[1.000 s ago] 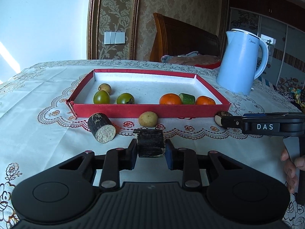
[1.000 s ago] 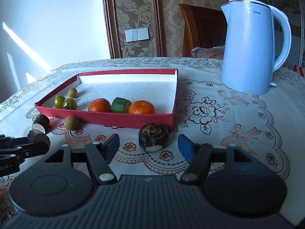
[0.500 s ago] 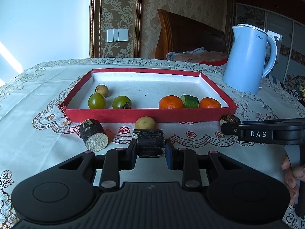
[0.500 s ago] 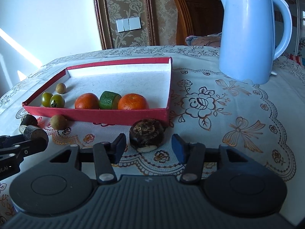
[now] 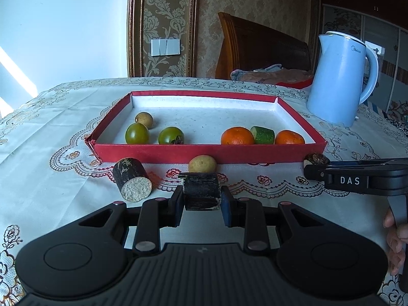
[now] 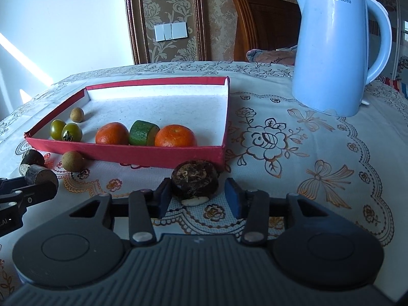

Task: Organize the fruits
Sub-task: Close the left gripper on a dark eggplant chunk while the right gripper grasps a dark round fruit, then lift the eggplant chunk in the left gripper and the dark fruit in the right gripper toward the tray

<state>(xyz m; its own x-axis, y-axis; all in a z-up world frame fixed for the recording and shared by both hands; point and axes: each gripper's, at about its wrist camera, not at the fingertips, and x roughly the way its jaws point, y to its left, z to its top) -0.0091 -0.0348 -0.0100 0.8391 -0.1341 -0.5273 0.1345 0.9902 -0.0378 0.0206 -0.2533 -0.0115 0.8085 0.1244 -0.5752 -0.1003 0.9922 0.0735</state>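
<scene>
The left claw [image 5: 202, 205] is clamped on a dark sugarcane chunk [image 5: 201, 191], both pads pressed against its sides, holding it just short of the near wall of the red tray [image 5: 204, 153]. A second cane piece [image 5: 132, 179] lies on the desk [image 5: 51, 137] at about ten o'clock from that claw, its pale cut face turned toward us. A small tan longan [image 5: 202, 163] sits at twelve o'clock, just beside the tray's outer wall.

Inside the tray, from nine o'clock round to three: another longan [image 5: 144, 120], two green persimmons [image 5: 137, 133] [image 5: 170, 135], then an orange [image 5: 237, 135], a cucumber piece [image 5: 262, 135] touching it, and a second orange [image 5: 289, 137].

The right claw [image 6: 199, 200] has just been closing; its pads now stand just either side of a dark water chestnut [image 6: 195, 179], which rests on the desk cloth near the tray's near right corner. A slim gap shows at the right pad, and I cannot tell whether the left pad touches, so the jaws are still apart around it rather than gripping.

A pale blue kettle [image 6: 334, 51] stands at about one o'clock from the right claw, well apart from the tray. A person's hand [image 5: 395, 234] shows at the right edge of the left view, holding the other tool's handle.
</scene>
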